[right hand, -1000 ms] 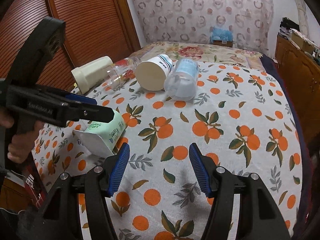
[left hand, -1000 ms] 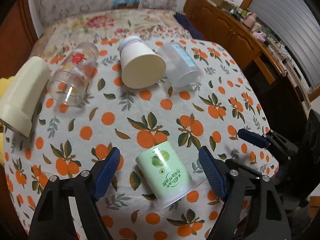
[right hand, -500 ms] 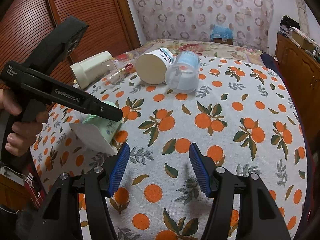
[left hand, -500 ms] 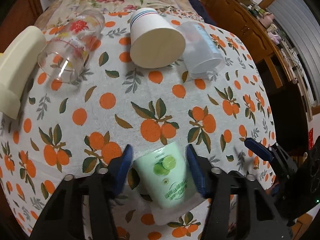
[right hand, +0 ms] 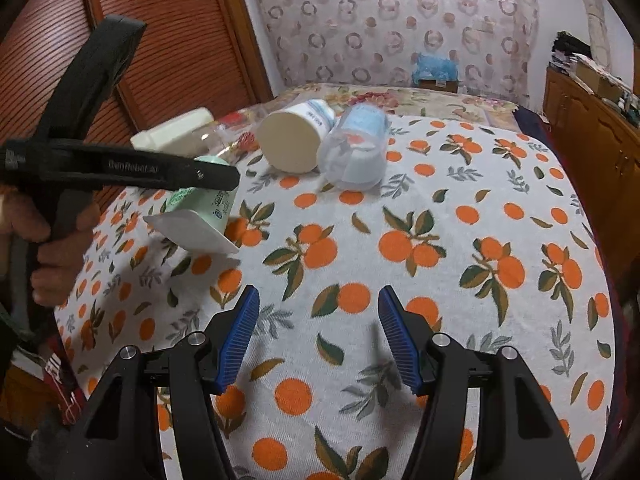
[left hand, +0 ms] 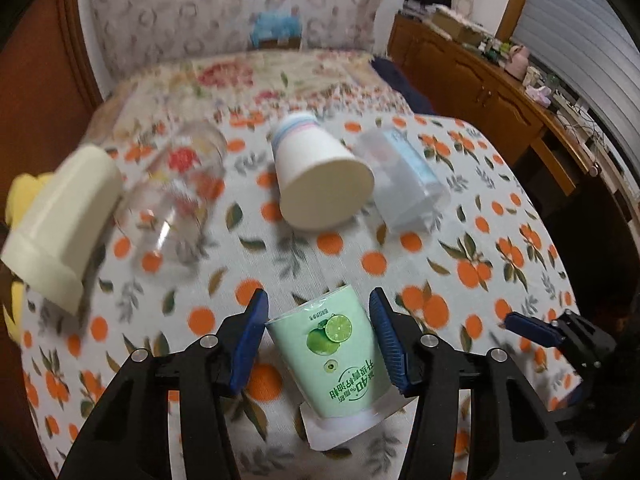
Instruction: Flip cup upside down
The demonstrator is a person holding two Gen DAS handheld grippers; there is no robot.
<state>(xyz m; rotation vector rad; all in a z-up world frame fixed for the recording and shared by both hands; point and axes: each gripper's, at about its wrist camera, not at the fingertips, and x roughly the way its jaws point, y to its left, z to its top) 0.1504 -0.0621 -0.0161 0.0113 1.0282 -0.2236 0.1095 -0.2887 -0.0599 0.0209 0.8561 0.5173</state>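
Observation:
A light green cup (left hand: 336, 356) with a lime picture and a white square rim sits between the blue pads of my left gripper (left hand: 318, 340), which is shut on it. The cup is lifted off the cloth and tilted, rim toward the camera. In the right wrist view the same cup (right hand: 200, 216) hangs above the table with its rim down and to the right, under the left gripper's black finger (right hand: 160, 170). My right gripper (right hand: 318, 332) is open and empty over the near part of the table.
At the back of the orange-print tablecloth (right hand: 440, 240) several cups lie on their sides: a cream tumbler (left hand: 64, 224), a clear glass (left hand: 176, 196), a white paper cup (left hand: 320, 180) and a frosted plastic cup (left hand: 404, 184). A wooden cabinet (left hand: 480, 92) stands at the right.
My left gripper closed on the green cup and lifted it off the table, tilting it. The right gripper has stayed open in place.

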